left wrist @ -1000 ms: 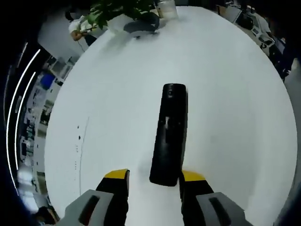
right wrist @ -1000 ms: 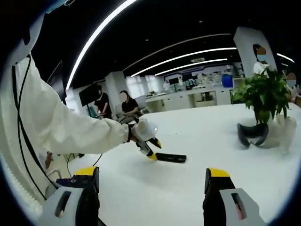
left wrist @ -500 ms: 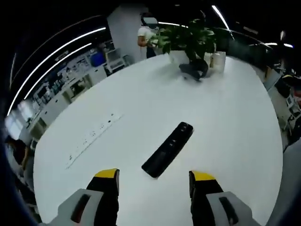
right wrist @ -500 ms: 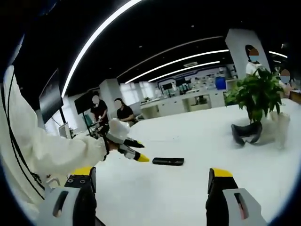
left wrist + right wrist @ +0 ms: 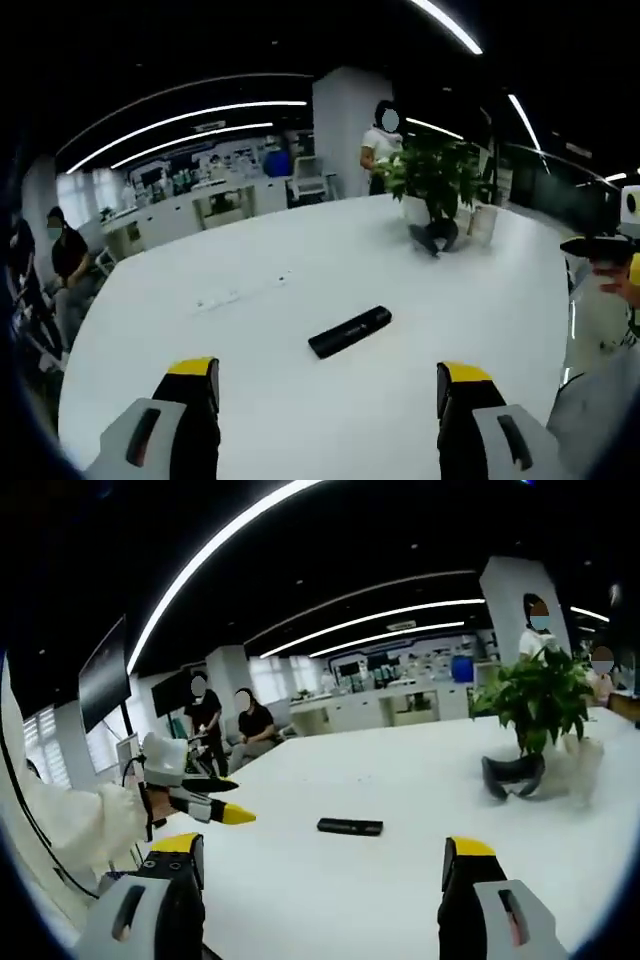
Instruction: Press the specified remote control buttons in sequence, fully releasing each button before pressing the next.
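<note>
A black remote control [image 5: 350,332] lies flat on the white table [image 5: 250,350], well ahead of my left gripper [image 5: 328,372]. That gripper's yellow-tipped jaws stand wide apart and hold nothing. In the right gripper view the same remote [image 5: 350,826] lies in mid-table, ahead of my right gripper [image 5: 322,852], which is open and holds nothing. The left gripper [image 5: 228,800] comes in from the left there, held by a hand in a white sleeve, apart from the remote. The right gripper [image 5: 603,248] shows at the right edge of the left gripper view.
A potted plant [image 5: 535,695] and a dark headset [image 5: 512,776] stand at the far side of the table, also seen as plant [image 5: 435,175] and headset [image 5: 435,237]. Two people [image 5: 245,725] sit beyond the table's left end. One person [image 5: 380,150] stands behind the plant.
My left gripper has drawn back and lifted away from the remote, from right over it to well short of it. The right gripper has barely moved. The remote stays put.
</note>
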{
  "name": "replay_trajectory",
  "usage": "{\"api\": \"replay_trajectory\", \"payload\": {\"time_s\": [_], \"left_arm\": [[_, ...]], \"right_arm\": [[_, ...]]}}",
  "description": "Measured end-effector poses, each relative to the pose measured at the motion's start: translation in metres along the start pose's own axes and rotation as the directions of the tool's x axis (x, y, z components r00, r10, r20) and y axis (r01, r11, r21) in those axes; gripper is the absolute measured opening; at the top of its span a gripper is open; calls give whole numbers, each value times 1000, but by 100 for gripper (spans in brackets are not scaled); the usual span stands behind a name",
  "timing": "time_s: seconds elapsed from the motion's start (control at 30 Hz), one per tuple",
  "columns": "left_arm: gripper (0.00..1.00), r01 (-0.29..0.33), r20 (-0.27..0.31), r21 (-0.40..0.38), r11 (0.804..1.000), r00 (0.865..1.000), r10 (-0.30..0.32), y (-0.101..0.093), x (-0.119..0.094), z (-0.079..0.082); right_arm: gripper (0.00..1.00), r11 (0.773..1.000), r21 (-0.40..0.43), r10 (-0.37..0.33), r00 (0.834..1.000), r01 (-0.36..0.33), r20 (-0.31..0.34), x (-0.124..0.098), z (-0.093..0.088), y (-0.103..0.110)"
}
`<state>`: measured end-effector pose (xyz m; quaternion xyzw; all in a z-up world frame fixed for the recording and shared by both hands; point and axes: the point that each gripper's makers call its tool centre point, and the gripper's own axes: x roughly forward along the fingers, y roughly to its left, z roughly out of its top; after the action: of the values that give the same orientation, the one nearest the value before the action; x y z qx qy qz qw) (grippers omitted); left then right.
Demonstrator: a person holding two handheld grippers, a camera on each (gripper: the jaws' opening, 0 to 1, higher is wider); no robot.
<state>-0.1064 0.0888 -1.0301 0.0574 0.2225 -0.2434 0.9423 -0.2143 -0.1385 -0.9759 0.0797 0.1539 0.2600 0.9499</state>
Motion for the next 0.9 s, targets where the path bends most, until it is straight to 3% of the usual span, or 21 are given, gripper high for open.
{"api": "replay_trajectory", "payload": {"time_s": [0.07,0.33,0.47,0.6,0.9], "left_arm": [[99,-8,22,-27,1000,1000,9,-7,-13,-2],[99,-45,61,-60,997,997,48,-33,-64,-22],[99,-98,80,-79,992,991,104,-32,-91,-33],[99,-120,102,-157,980,985,136,-34,-112,-40],[99,-193,129,-182,964,967,218,-28,-134,-49]], "right_arm": [[99,1000,1,-11,1000,11,3,-2,-2,-2],[99,1000,9,-21,1000,21,3,-8,-11,-4],[99,1000,7,-24,1000,24,-1,-8,-18,0],[98,1000,7,-11,1000,11,24,-10,-18,8],[99,1000,-5,-23,1000,23,5,-8,-34,11]]}}
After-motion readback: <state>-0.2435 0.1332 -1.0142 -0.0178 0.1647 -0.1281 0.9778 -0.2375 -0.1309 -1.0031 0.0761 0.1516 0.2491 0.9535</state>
